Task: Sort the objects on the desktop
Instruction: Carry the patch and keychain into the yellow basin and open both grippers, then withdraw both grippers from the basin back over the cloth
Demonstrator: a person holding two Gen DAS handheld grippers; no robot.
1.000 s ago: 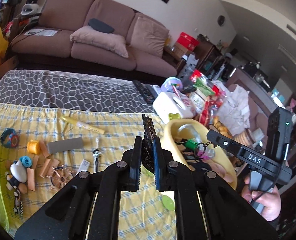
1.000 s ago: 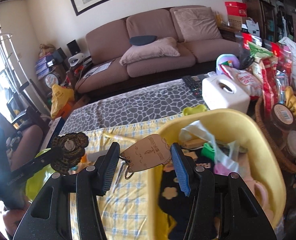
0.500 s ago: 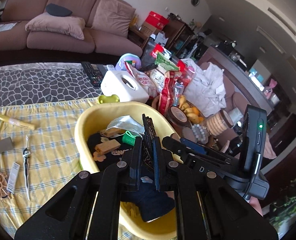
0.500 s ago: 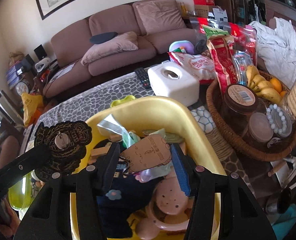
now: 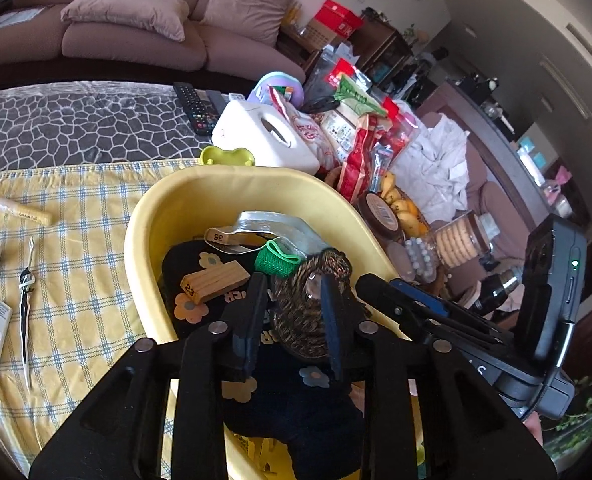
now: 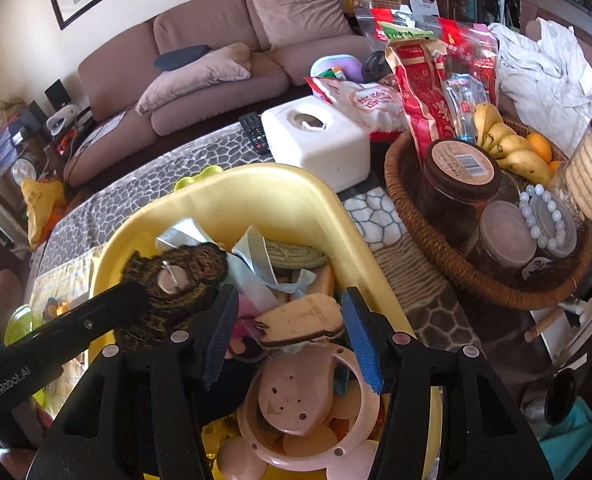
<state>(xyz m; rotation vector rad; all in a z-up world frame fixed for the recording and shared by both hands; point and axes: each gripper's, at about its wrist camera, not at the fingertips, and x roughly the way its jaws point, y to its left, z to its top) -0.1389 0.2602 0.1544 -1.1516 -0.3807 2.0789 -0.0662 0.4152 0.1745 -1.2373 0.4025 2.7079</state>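
Observation:
Both grippers hang over a yellow basin (image 5: 223, 176) (image 6: 255, 176) full of small things. My left gripper (image 5: 291, 280) has its jaws opening. A black-and-gold ornate disc (image 5: 312, 304) (image 6: 171, 280) sits tilted between them with its face showing, and the pads are not pressing on it. My right gripper (image 6: 289, 292) is opening too. A tan wooden tag (image 6: 300, 320) lies slanted between its blue pads, with a gap at the left pad. In the basin lie a wooden block (image 5: 211, 282), a green mesh piece (image 5: 277, 260) and a pink pig-faced item (image 6: 296, 392).
A wicker basket (image 6: 416, 240) with jars, bananas and snack bags stands right of the basin. A white tissue box (image 6: 320, 140) and a remote (image 5: 193, 108) lie behind it. To the left, a yellow checked cloth (image 5: 75, 240) carries a pen, tags and small items.
Both grippers moved right from above the cloth to over the basin and sank. The left jaws parted and the disc tipped from edge-on to face-up. The right jaws widened and the tag sagged.

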